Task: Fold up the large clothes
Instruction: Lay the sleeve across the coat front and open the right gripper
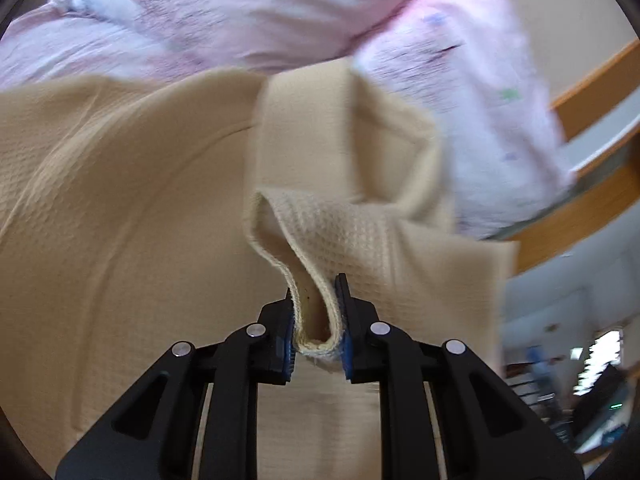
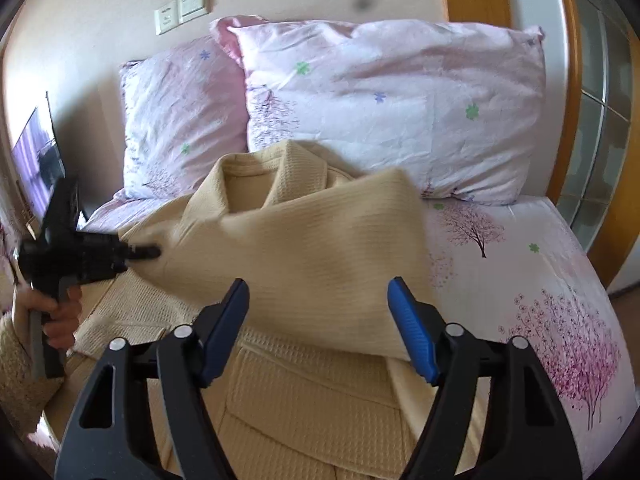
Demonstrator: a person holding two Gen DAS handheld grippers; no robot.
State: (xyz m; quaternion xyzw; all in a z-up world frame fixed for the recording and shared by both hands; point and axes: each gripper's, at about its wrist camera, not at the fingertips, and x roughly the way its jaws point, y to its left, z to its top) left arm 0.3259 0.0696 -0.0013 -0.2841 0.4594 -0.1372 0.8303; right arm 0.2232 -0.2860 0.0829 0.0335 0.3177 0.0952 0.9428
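Observation:
A cream waffle-weave robe point(image 2: 304, 248) lies on the bed, collar toward the pillows. My left gripper point(image 1: 316, 320) is shut on a folded hem of the robe point(image 1: 320, 264) and holds that part lifted. In the right wrist view the left gripper point(image 2: 148, 252) is at the left, pulling a sleeve or side panel across the robe's body. My right gripper point(image 2: 318, 320) is open and empty, hovering above the robe's lower middle, its blue pads point(image 2: 408, 328) apart.
Two pink floral pillows point(image 2: 392, 96) lean on the wall at the head of the bed. The floral sheet point(image 2: 540, 300) shows on the right. A wooden frame and glass door point(image 2: 592, 120) stand at the far right. Wall switches point(image 2: 184, 10) are above.

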